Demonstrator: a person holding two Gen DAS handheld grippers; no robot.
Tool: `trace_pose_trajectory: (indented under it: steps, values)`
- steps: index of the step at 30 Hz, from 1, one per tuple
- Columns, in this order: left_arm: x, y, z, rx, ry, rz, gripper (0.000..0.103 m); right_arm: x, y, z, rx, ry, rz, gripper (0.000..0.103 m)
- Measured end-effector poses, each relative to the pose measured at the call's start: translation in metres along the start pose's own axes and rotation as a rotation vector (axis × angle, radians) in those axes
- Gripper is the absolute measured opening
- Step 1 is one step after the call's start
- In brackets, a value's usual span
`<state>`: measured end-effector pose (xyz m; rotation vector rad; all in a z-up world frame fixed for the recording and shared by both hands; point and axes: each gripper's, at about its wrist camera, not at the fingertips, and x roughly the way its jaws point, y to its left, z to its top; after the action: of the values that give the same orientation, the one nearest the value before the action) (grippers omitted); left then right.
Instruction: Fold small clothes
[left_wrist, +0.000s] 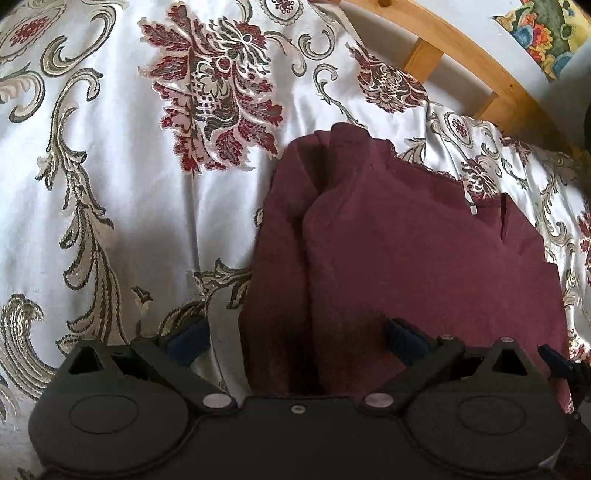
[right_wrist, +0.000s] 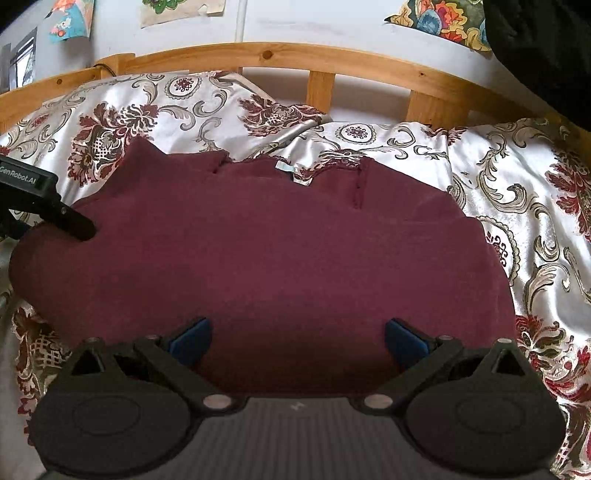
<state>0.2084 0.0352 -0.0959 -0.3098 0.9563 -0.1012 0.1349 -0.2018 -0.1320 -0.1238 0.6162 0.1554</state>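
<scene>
A maroon garment (right_wrist: 280, 251) lies spread on a floral bedspread (right_wrist: 517, 192), with a small white label (right_wrist: 286, 169) at its far edge. In the left wrist view the garment (left_wrist: 406, 251) shows a folded-over flap along its left side. My left gripper (left_wrist: 295, 341) is open over the garment's left edge, one blue pad (left_wrist: 188, 341) over the bedspread and the other over the cloth. My right gripper (right_wrist: 297, 341) is open and empty just above the garment's near edge. The left gripper's body (right_wrist: 44, 206) shows at the garment's left side in the right wrist view.
A wooden slatted bed frame (right_wrist: 321, 85) runs along the far side against a white wall with colourful pictures (right_wrist: 443, 22). The bedspread (left_wrist: 110, 184) stretches wide to the left of the garment. A dark object (right_wrist: 539, 55) hangs at the upper right.
</scene>
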Motion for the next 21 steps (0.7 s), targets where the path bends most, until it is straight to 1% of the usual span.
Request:
trace_pose_trajectory:
  steps: [6,9,11,12,14,16,18,21]
  values:
    - [0.001,0.000,-0.001,0.015,0.007,-0.009,0.102,-0.002,0.001,0.001,-0.013,-0.011,-0.007,0.103]
    - [-0.001,0.002,-0.001,-0.001,0.006,-0.020,0.102,-0.008,0.004,0.003,-0.028,-0.055,-0.009,0.103]
    - [-0.005,0.004,-0.001,-0.023,-0.020,-0.043,0.102,-0.010,0.009,0.003,-0.051,-0.074,0.009,0.103]
    - [-0.008,0.004,-0.001,-0.027,-0.040,-0.066,0.102,-0.008,0.012,0.003,-0.072,-0.065,0.013,0.103]
    - [-0.012,0.001,-0.001,-0.011,-0.071,-0.100,0.102,-0.006,0.016,0.002,-0.099,-0.061,-0.001,0.103]
    - [-0.011,-0.004,-0.001,0.028,-0.084,-0.103,0.102,-0.005,0.016,0.002,-0.102,-0.064,0.002,0.103]
    - [-0.006,-0.007,0.000,0.055,-0.067,-0.088,0.102,-0.004,0.014,0.002,-0.091,-0.060,0.009,0.103]
    - [0.008,-0.006,-0.001,0.060,-0.002,-0.044,0.102,-0.004,0.014,0.002,-0.092,-0.059,0.008,0.103]
